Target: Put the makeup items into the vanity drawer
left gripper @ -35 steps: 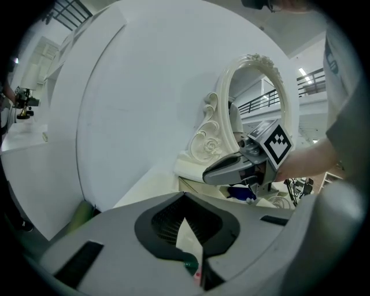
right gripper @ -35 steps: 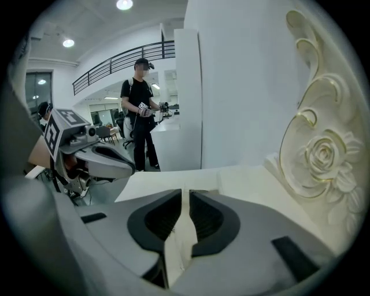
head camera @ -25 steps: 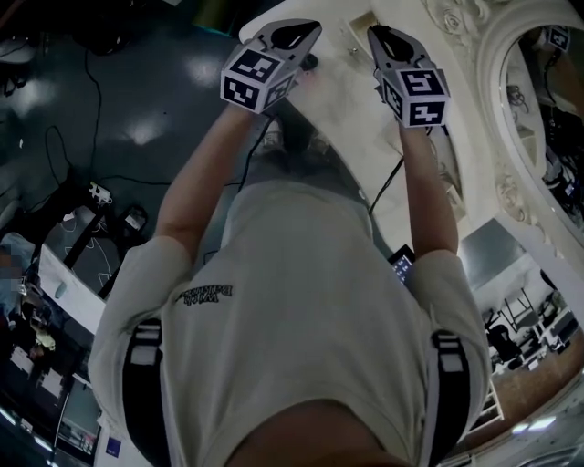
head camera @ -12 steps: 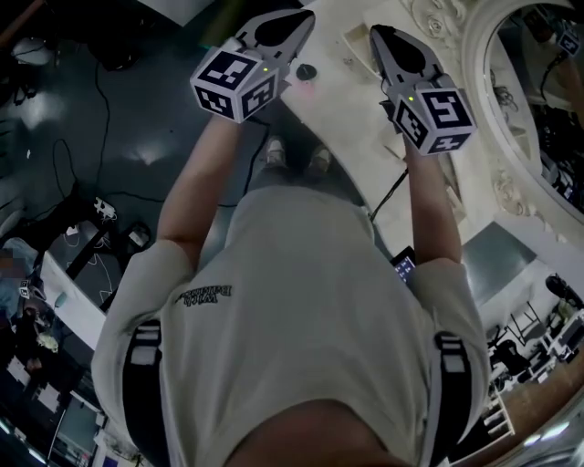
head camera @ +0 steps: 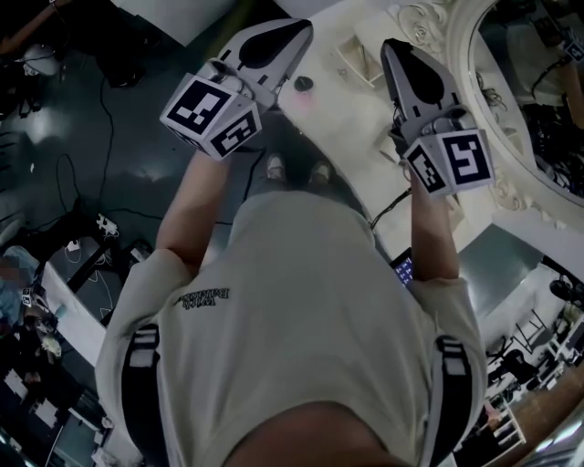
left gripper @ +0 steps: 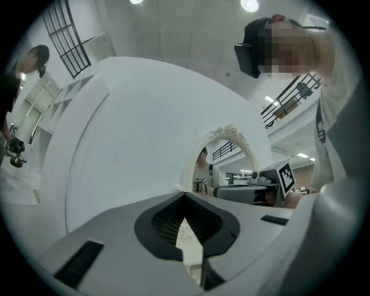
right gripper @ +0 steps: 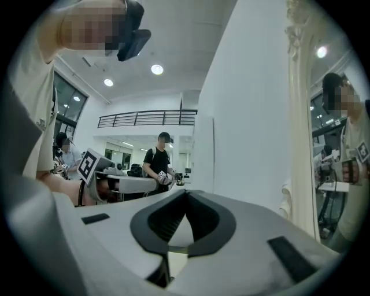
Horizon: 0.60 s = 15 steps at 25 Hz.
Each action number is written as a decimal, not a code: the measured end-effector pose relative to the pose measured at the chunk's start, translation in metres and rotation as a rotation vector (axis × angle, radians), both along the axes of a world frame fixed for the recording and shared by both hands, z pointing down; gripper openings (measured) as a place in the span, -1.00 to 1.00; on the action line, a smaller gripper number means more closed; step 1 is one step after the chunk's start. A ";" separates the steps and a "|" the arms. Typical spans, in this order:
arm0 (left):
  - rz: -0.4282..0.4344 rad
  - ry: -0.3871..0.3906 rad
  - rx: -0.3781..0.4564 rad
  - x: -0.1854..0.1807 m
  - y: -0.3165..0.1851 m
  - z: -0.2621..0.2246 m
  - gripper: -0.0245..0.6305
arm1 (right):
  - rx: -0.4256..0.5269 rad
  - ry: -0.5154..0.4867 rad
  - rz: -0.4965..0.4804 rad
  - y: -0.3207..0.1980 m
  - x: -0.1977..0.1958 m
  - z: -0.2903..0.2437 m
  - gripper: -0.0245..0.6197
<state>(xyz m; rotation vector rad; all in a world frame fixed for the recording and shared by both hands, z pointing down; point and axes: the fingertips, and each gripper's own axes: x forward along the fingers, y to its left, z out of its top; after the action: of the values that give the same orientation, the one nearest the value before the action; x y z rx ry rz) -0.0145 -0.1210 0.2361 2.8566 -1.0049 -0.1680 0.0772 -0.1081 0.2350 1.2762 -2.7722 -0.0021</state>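
Observation:
In the head view both grippers are held up high over the white vanity top (head camera: 365, 109). My left gripper (head camera: 304, 27) is shut, its jaw tips meeting with nothing between them. My right gripper (head camera: 394, 46) is likewise shut and empty. Between them, lower down, a small dark round item (head camera: 304, 84) lies near the vanity's edge, with a faint pink spot (head camera: 308, 102) beside it. The left gripper (left gripper: 185, 194) looks level at a white wall and an arched mirror (left gripper: 228, 153). The right gripper (right gripper: 186, 191) points along the wall. No drawer shows.
A small white tray (head camera: 351, 59) sits on the vanity top. The ornate mirror frame (head camera: 474, 55) rises at the right. Dark floor with cables (head camera: 82, 137) spreads to the left. Other people (right gripper: 157, 159) stand far off in the room.
Both grippers have risen toward the head camera and look larger. Their marker cubes have spread apart. The vanity top now lies further below them.

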 end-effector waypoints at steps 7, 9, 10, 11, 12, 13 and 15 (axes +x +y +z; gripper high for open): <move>-0.032 -0.054 0.057 -0.009 0.042 -0.011 -0.88 | 0.008 -0.049 -0.013 0.041 0.003 -0.020 -0.91; -0.048 -0.074 0.074 -0.013 0.054 -0.009 -0.88 | -0.004 -0.050 -0.024 0.051 0.001 -0.016 -0.91; -0.052 -0.083 0.082 -0.015 0.060 -0.008 -0.88 | -0.010 -0.052 -0.026 0.056 0.000 -0.013 -0.91; -0.054 -0.093 0.088 -0.016 0.066 -0.005 -0.88 | -0.017 -0.055 -0.027 0.059 0.000 -0.009 -0.91; -0.053 -0.103 0.090 -0.016 0.070 -0.002 -0.88 | -0.022 -0.057 -0.027 0.062 0.001 -0.005 -0.91; -0.049 -0.110 0.088 -0.015 0.075 0.001 -0.88 | -0.028 -0.056 -0.028 0.065 0.002 -0.001 -0.91; -0.039 -0.121 0.075 -0.014 0.081 0.008 -0.88 | -0.047 -0.046 -0.039 0.073 0.000 0.009 -0.91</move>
<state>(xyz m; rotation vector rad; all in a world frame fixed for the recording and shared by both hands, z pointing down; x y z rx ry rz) -0.0285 -0.0398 0.2444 2.9469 -1.0995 -0.0370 0.0776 -0.0355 0.2440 1.2264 -2.8173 0.0897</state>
